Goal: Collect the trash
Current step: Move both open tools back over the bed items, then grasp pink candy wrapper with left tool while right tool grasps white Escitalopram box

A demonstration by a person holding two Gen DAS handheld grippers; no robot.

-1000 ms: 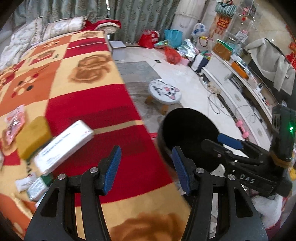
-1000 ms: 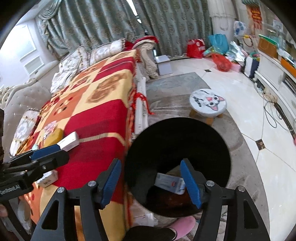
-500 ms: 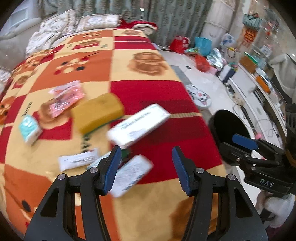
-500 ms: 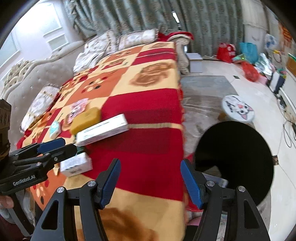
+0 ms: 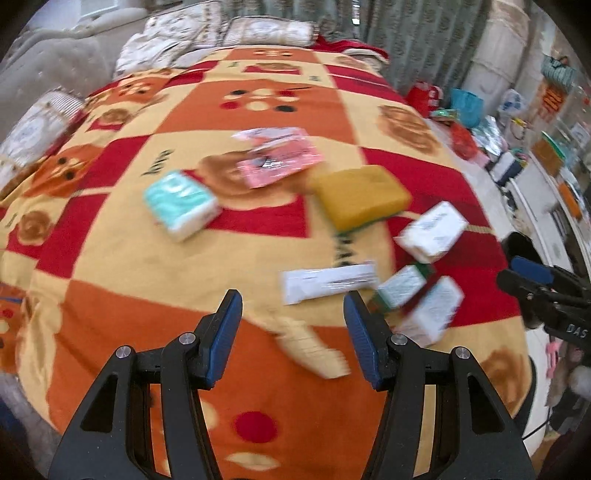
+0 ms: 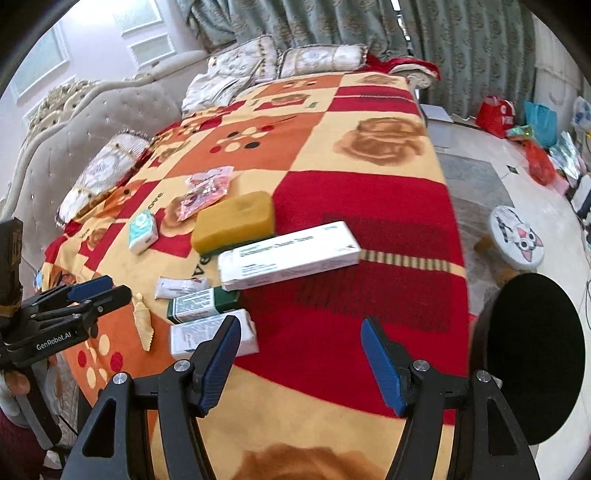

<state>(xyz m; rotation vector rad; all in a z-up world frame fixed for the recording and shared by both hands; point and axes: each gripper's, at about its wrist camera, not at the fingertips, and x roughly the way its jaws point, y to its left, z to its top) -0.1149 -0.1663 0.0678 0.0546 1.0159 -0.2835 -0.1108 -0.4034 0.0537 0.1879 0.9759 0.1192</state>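
Litter lies on a red, orange and yellow blanket [image 5: 129,266]: a yellow sponge [image 5: 360,195], a pink wrapper [image 5: 279,158], a teal tissue pack [image 5: 181,205], a long white box [image 6: 288,254], a white sachet [image 5: 328,282], a green-and-white box [image 6: 201,304], a small white box [image 6: 212,334] and a crumpled cream paper [image 5: 312,349]. My left gripper [image 5: 291,317] hangs open and empty above the cream paper. My right gripper [image 6: 299,343] is open and empty over the red patch, its left finger in front of the small white box. The black bin [image 6: 535,354] stands right of the bed.
Pillows [image 6: 317,59] and a padded headboard [image 6: 48,147] lie at the bed's far end. A cat-face stool [image 6: 517,238] stands on the tiled floor beside the bin. Bags [image 6: 495,110] and clutter line the far right wall under green curtains [image 6: 332,22].
Both grippers swung left from over the black bin to above the blanket. The bin has slid to the right edge of both views, and the litter now sits ahead of the fingers.
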